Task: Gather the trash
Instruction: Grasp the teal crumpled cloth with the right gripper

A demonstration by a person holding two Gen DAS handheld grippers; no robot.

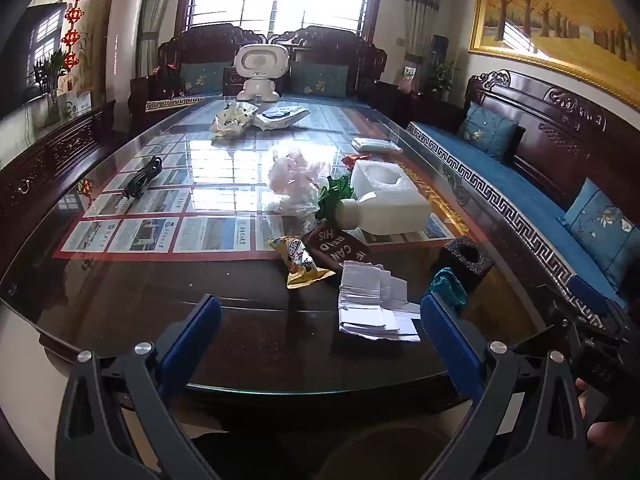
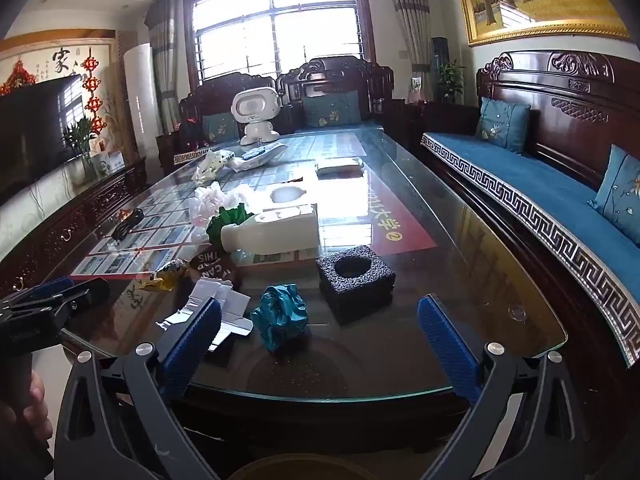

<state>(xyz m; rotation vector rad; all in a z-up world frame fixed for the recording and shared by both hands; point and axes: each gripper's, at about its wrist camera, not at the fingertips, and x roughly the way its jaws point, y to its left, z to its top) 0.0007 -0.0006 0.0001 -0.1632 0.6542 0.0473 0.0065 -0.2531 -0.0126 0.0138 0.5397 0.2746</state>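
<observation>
Trash lies on a glass-topped table (image 1: 160, 304). Near the front edge are a torn white paper box (image 1: 372, 304), a yellow snack wrapper (image 1: 300, 260), a crumpled teal wrapper (image 2: 282, 314) and a black foam block (image 2: 356, 276). Farther back lie a white bottle (image 2: 272, 230), white foam (image 1: 384, 188), green crumpled paper (image 1: 336, 196) and a pinkish plastic bag (image 1: 294, 178). My left gripper (image 1: 320, 320) is open and empty, just before the table's front edge. My right gripper (image 2: 320, 320) is open and empty, with the teal wrapper ahead between its fingers.
A white toy robot (image 1: 260, 72), two snack bags (image 1: 236, 118) and a folded cloth (image 1: 376, 145) sit toward the far end. A black cable (image 1: 142, 176) lies at the left. Dark wooden sofas with blue cushions (image 2: 520, 184) flank the table. A brown round rim (image 2: 300, 468) shows below.
</observation>
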